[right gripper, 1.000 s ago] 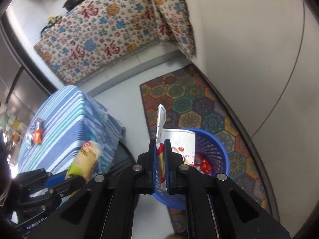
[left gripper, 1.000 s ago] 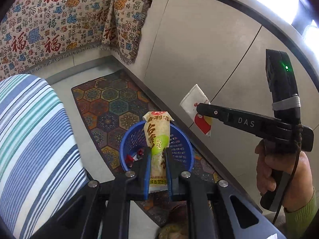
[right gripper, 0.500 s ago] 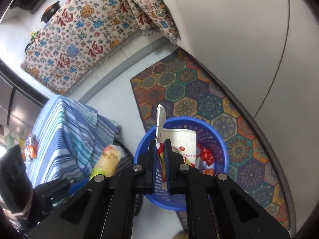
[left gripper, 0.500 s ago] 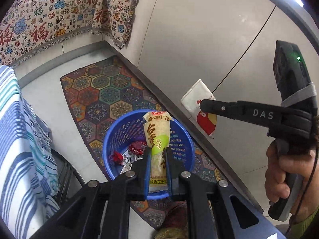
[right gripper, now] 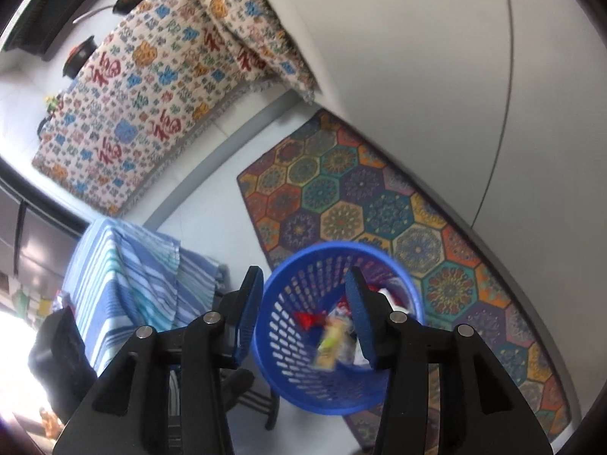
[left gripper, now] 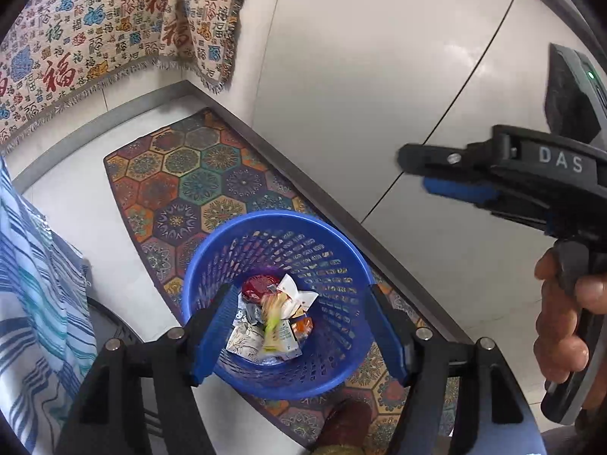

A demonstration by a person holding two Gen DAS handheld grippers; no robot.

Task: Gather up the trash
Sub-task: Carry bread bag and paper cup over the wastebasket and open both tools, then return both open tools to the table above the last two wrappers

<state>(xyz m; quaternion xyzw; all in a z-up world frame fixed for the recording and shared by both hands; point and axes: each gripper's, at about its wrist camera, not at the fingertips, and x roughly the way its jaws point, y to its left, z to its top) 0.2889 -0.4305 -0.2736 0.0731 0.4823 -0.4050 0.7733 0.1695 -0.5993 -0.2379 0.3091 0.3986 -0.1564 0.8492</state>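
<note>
Basket: blue plastic basket (left gripper: 273, 303) with perforated walls is stood on the patterned floor mat (left gripper: 189, 185), directly below and ahead of both grippers; in the right wrist view the basket (right gripper: 334, 326) is seen from its other side.
Trash: wrappers (left gripper: 273, 318) are piled at the bottom of the basket; one yellow-green packet (right gripper: 330, 345) is blurred, so it is judged to be dropping or just landing.
Left gripper: left gripper (left gripper: 299, 326) is pointed steeply down over the basket mouth, its jaws opening, spread wide, with nothing pinched between the blue pads.
Right gripper: right gripper (right gripper: 307, 318) is likewise aimed down at the basket, jaws opening, nothing gripped; from the left wrist view it (left gripper: 428, 174) is seen side-on, held in a hand (left gripper: 565, 314) at the right edge.
Key relation: all collected trash lies below the fingertips, inside the basket walls; neither gripper is clearly nearer to it. Any further trash is judged to lie away from the basket, towards the striped cloth (right gripper: 129, 280) on the left.
Writing: "DAS" is read on the right gripper's body (left gripper: 561, 159); red characters are woven across the hanging patterned cloth (left gripper: 114, 19). Print on the wrappers is too blurred to be read.
</note>
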